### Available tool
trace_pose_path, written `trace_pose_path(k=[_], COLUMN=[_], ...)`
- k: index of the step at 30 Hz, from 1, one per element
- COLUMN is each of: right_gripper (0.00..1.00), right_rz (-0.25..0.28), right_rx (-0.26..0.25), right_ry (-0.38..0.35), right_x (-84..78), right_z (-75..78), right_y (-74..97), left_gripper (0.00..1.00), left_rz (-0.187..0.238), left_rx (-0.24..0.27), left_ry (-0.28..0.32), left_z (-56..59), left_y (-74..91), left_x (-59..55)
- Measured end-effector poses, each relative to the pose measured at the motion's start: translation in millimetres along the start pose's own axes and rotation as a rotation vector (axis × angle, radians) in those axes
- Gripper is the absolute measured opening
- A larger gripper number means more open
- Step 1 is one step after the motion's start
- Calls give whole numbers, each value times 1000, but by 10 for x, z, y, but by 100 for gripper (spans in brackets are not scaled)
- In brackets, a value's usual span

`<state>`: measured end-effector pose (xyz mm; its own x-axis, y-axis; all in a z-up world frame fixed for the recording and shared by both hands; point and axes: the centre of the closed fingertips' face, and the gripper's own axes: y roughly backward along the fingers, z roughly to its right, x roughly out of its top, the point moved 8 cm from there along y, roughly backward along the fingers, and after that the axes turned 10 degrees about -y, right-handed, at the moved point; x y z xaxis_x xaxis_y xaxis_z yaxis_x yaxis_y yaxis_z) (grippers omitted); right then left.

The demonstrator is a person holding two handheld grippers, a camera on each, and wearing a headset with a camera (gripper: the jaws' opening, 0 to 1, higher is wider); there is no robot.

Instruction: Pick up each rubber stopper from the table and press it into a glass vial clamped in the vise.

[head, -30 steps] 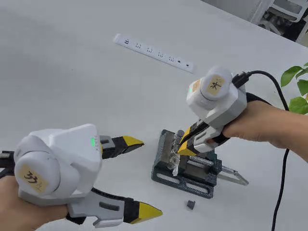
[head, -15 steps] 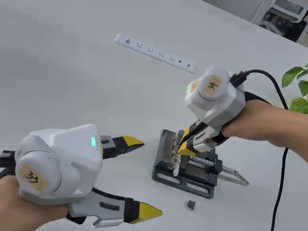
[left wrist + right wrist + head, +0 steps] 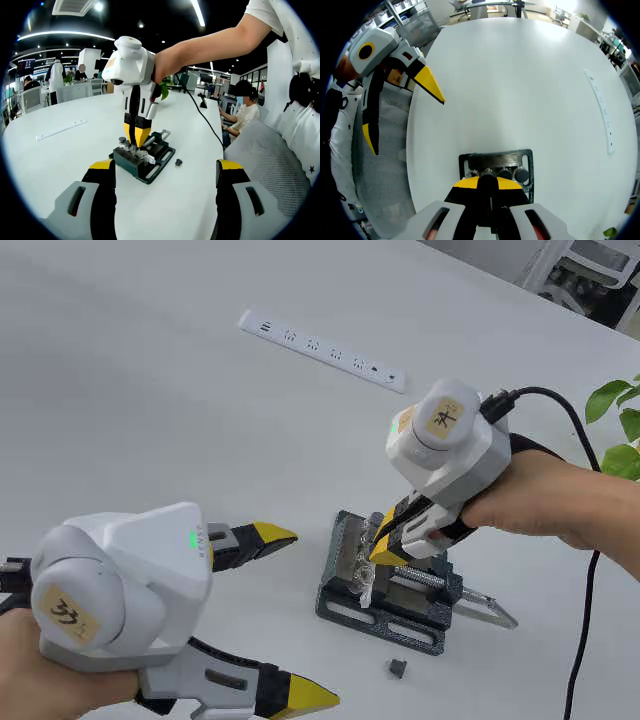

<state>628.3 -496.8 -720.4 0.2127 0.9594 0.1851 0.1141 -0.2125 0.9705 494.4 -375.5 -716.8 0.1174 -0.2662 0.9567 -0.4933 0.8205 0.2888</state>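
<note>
We keep right gripper (image 3: 384,553) almost unmoved, jaws together atop glass vials (image 3: 132,146) in vise (image 3: 381,619), likely pressing; contents untellable. Meanwhile left gripper (image 3: 312,618) gapes empty; one rubber stopper (image 3: 397,668) remains.

Head view steeply downward — all three views sharing the vise (image 3: 350,610)

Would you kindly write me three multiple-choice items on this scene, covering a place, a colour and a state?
1. The loose stopper lies: A) on the table beside the vise; B) in a drawer; C) on a plate.
2. The left tongs' tips are: A) red; B) yellow; C) blue.
3. The left tongs are: A) open; B) shut on the stopper; C) shut, empty.
Answers: 1 A, it sits by the vise base; 2 B, both tips show yellow; 3 A, a wide gap separates the jaws.
</note>
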Motion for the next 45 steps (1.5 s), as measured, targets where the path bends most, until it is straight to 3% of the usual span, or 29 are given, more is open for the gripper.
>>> trace_pose_path(k=[16, 38, 45], right_gripper=[4, 3, 3], right_rz=[-22, -121, -68], right_rx=[-27, -116, -79], right_ry=[8, 42, -38], right_x=[11, 88, 22], right_z=[-9, -79, -15], right_y=[-8, -58, -25], left_gripper=[80, 78, 78], left_rz=[-3, -1, 0], left_rx=[-8, -9, -2], left_ry=[1, 7, 8], left_z=[-4, 14, -6], left_y=[-17, -25, -9], left_x=[-1, -12, -8])
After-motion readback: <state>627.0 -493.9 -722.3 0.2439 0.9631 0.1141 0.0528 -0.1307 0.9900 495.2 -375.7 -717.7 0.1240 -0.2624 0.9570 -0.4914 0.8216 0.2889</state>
